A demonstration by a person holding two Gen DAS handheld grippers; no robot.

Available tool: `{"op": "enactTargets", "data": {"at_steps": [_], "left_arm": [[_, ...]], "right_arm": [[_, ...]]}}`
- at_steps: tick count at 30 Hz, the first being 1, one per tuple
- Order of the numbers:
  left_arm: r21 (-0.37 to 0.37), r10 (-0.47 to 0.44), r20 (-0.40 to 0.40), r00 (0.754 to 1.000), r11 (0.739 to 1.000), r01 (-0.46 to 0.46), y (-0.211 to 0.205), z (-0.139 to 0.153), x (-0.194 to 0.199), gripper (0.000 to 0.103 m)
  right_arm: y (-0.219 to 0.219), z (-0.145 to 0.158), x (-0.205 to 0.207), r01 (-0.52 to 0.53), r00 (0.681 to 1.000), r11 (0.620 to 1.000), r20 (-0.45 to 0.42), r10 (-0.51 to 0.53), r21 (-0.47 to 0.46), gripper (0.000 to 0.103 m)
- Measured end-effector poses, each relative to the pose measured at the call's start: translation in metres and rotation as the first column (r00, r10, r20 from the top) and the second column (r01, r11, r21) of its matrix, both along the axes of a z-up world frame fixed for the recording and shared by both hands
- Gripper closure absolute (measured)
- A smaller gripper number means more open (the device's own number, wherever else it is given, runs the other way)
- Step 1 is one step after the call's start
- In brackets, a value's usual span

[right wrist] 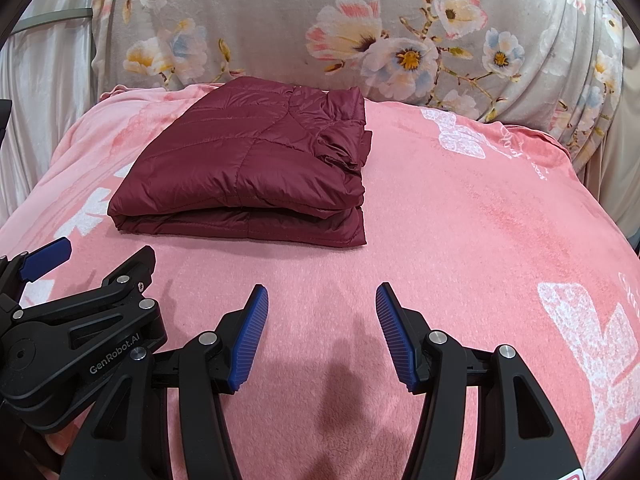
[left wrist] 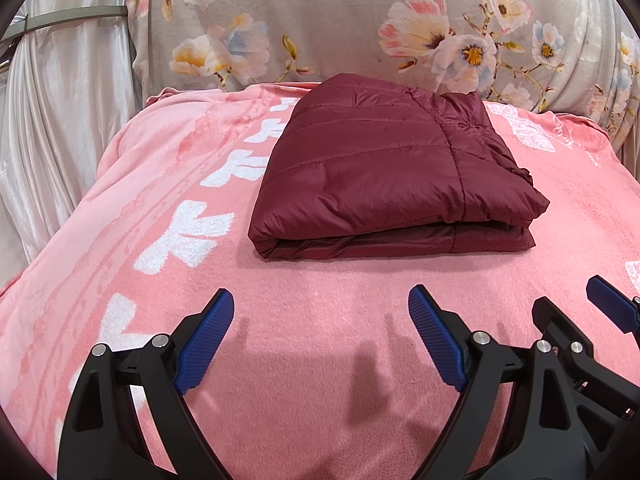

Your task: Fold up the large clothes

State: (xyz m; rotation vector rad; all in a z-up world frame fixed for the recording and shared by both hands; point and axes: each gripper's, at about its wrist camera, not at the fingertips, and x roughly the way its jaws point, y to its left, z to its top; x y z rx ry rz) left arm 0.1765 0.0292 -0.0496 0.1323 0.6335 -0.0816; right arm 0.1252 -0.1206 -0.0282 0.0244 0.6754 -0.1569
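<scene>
A maroon quilted jacket [left wrist: 384, 172] lies folded into a flat rectangle on the pink blanket [left wrist: 304, 360]; it also shows in the right wrist view [right wrist: 248, 172]. My left gripper [left wrist: 320, 308] is open and empty, above the blanket a little in front of the jacket. My right gripper [right wrist: 320, 300] is open and empty, in front of the jacket and to its right. The right gripper shows at the right edge of the left wrist view [left wrist: 592, 320]. The left gripper shows at the left edge of the right wrist view [right wrist: 80, 320].
A grey floral cover [left wrist: 360, 20] rises behind the blanket like a backrest. White satin curtain fabric [left wrist: 60, 120] hangs at the left. The pink blanket has white printed patterns [right wrist: 592, 340] and drops off at its left and right sides.
</scene>
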Motion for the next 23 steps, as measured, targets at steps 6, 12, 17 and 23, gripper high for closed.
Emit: {"op": "enactTargets", "data": {"at_steps": [6, 12, 17, 23], "left_arm": [[0.001, -0.008, 0.01, 1.0, 1.0, 0.008, -0.0022, 0.0017, -0.0011, 0.019], [0.001, -0.008, 0.009, 1.0, 1.0, 0.008, -0.0049, 0.0035, 0.0, 0.019], [0.0, -0.007, 0.008, 1.0, 1.0, 0.007, -0.0039, 0.003, -0.0003, 0.019], [0.004, -0.001, 0.01, 1.0, 1.0, 0.001, -0.0052, 0.0032, -0.0008, 0.02]], "right_arm": [[-0.0023, 0.0007, 0.0006, 0.002, 1.0, 1.0, -0.003, -0.002, -0.002, 0.047], [-0.0033, 0.0018, 0.0008, 0.003, 1.0, 1.0, -0.004, -0.003, -0.007, 0.047], [-0.0016, 0.0017, 0.0, 0.002, 1.0, 1.0, -0.004, -0.002, -0.007, 0.047], [-0.002, 0.0034, 0.0011, 0.004, 1.0, 1.0, -0.002, -0.004, -0.015, 0.047]]}}
